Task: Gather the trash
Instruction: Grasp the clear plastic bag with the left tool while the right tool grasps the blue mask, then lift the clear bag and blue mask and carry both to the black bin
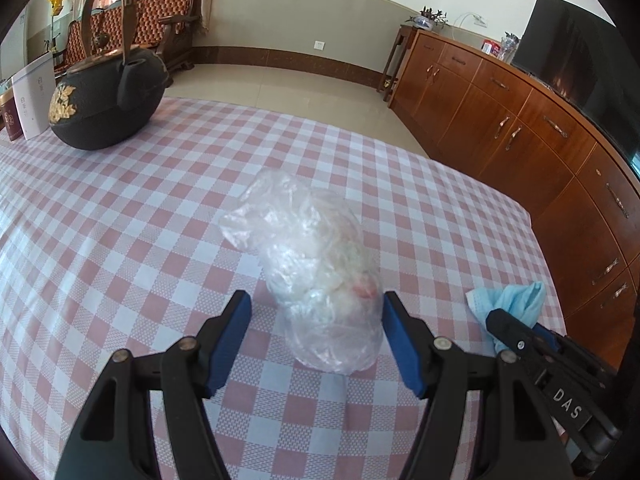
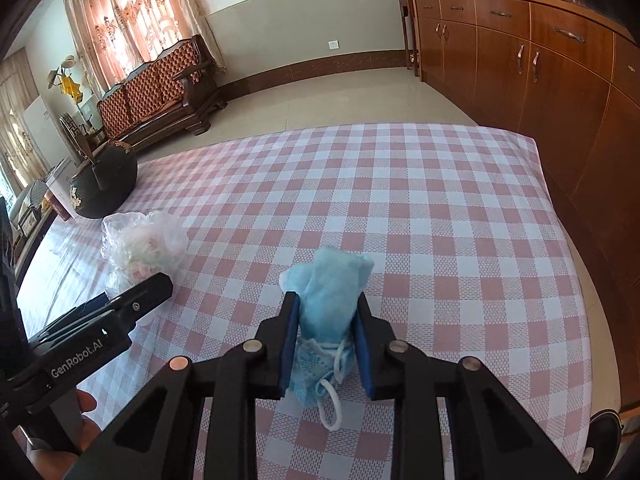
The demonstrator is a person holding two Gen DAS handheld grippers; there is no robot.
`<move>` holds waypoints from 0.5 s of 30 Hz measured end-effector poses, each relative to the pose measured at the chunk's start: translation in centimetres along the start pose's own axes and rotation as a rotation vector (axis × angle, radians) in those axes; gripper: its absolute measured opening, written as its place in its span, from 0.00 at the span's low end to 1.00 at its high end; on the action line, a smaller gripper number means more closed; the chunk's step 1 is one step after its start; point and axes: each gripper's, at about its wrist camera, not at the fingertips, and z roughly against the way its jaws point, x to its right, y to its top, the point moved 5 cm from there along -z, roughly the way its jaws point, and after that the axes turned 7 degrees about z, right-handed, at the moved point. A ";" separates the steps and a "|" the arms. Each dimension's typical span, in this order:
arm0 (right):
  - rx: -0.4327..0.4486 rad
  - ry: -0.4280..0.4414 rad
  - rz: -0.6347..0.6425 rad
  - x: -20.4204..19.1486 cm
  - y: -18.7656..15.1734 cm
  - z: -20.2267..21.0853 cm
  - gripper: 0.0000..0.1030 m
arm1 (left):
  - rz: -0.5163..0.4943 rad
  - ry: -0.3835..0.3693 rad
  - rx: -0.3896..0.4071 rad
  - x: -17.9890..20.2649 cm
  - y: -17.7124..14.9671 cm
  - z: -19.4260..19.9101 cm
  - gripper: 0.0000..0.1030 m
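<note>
Right gripper was clamped on a crumpled blue face mask, both blue pads pressing its sides, one white ear loop hanging onto the checked tabletop. Left gripper stood open around a crumpled clear plastic bag, its right pad touching or nearly touching the bag, its left pad apart. Bag sat well in front of the black teapot; mask lay to the bag's right, near the tabletop edge.

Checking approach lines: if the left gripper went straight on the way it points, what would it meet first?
The crumpled clear plastic bag, lying between the open left gripper fingers; beneath it the checked tablecloth. Exact depth is unclear.
</note>
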 end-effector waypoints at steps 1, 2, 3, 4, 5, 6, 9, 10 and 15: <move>0.002 0.004 -0.003 0.0 0.0 0.1 0.25 | -0.004 0.001 0.003 0.2 0.0 -0.1 0.65; 0.006 0.011 -0.009 0.0 0.1 0.2 0.25 | -0.004 0.000 0.004 0.3 0.0 -0.1 0.61; 0.010 0.016 -0.012 0.0 0.2 0.4 0.25 | -0.005 0.000 0.005 0.3 0.0 -0.2 0.56; 0.014 0.023 -0.017 0.0 0.2 0.5 0.25 | -0.003 -0.001 0.006 0.3 0.1 -0.2 0.48; 0.020 0.030 -0.023 0.0 0.3 0.7 0.25 | 0.001 -0.005 0.008 0.3 0.1 -0.2 0.47; 0.024 0.034 -0.025 -0.1 0.3 0.9 0.25 | 0.007 -0.010 0.011 0.2 0.1 -0.1 0.46; 0.029 0.056 -0.026 -0.4 0.2 1.6 0.25 | 0.006 -0.015 0.020 0.0 0.1 0.2 0.45; 0.032 0.058 -0.023 -0.5 0.2 1.9 0.25 | 0.005 -0.016 0.024 0.0 0.0 0.5 0.44; 0.046 0.070 -0.016 -1.0 -0.6 3.8 0.25 | -0.004 -0.034 0.043 0.4 -0.7 2.7 0.43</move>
